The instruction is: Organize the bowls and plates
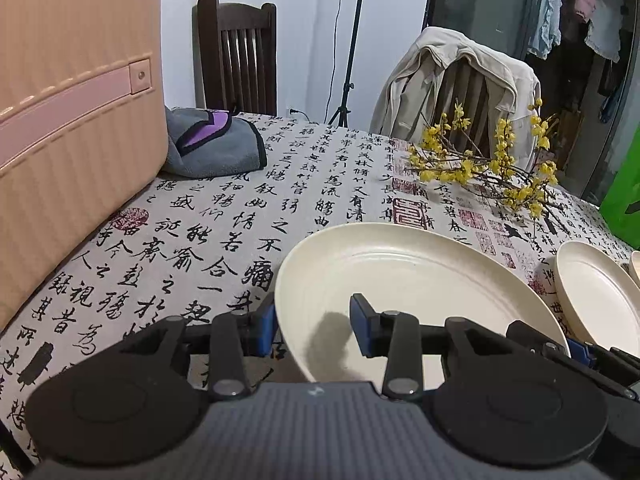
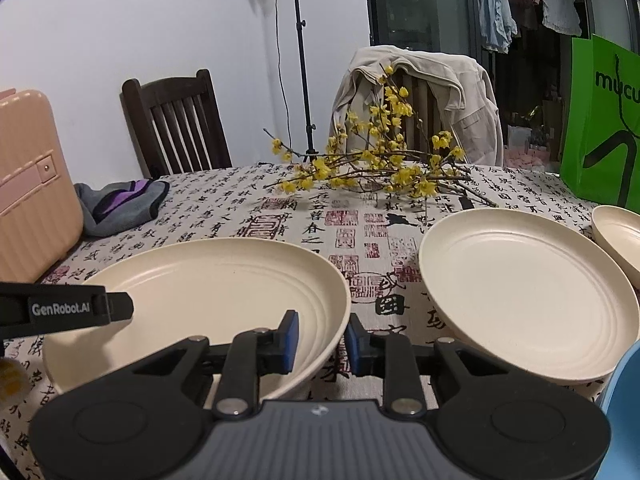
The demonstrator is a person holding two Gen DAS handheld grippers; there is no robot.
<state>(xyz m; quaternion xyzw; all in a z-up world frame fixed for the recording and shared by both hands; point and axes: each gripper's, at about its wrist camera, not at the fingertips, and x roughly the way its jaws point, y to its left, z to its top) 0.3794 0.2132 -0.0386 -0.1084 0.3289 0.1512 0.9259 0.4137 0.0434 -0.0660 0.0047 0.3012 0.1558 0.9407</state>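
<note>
Both grippers' jaws straddle cream plate rim, part open.

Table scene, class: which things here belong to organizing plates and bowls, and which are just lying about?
Belong to the job:
near plate, its rim between both grippers' fingers
second plate
third dish, at the right edge

Lying about:
pink suitcase
grey cloth
yellow flowering branches
green bag

Cream plate straddled at its near rim
The left hand-held gripper has its blue pads either side of the large cream plate rim, on the calligraphy-print counter; a second plate sits right, yellow blossom twigs behind.
</note>
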